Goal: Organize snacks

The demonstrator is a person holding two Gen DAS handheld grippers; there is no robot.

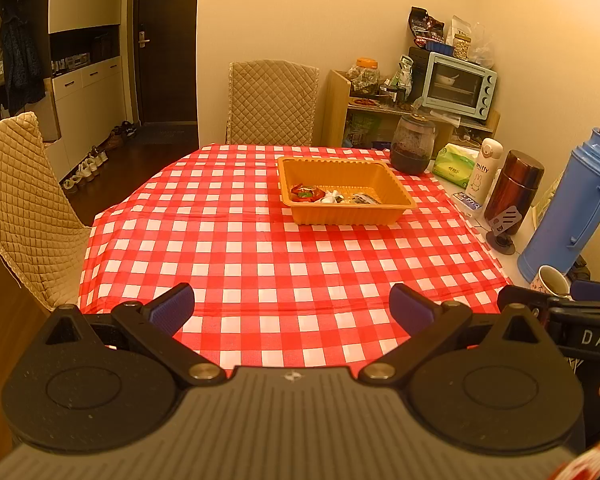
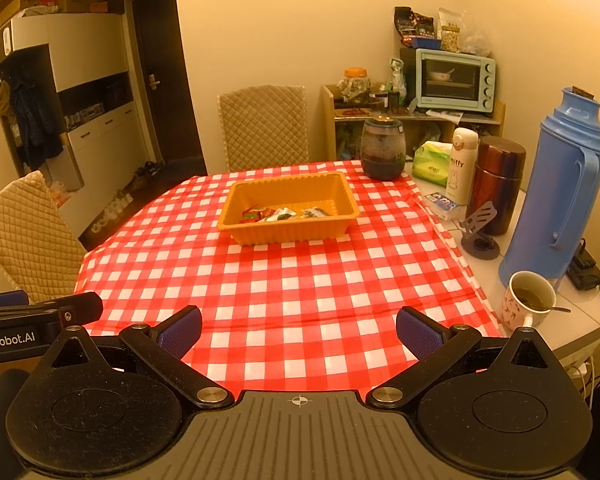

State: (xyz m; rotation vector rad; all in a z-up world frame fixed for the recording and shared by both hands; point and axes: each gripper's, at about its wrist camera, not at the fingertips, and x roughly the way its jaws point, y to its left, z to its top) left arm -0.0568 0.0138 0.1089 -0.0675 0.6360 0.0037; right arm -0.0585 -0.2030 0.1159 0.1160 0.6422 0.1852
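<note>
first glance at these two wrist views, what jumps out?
The red checked tablecloth fills both views, with an orange tray of wrapped snacks at its far middle. A tall blue thermos stands off the cloth at right. Both grippers, left and right, hang open and empty at the near edge.

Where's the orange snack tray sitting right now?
In both views the orange tray sits far across the checkered tablecloth, slightly right of centre, just before the dark jar.

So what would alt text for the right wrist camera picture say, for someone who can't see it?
An open two-finger right gripper with blue pads hovers over a red-and-white checked tablecloth, facing an orange ribbed plastic tray holding a few wrapped snacks. A tall blue thermos and a mug stand to the right.
</note>
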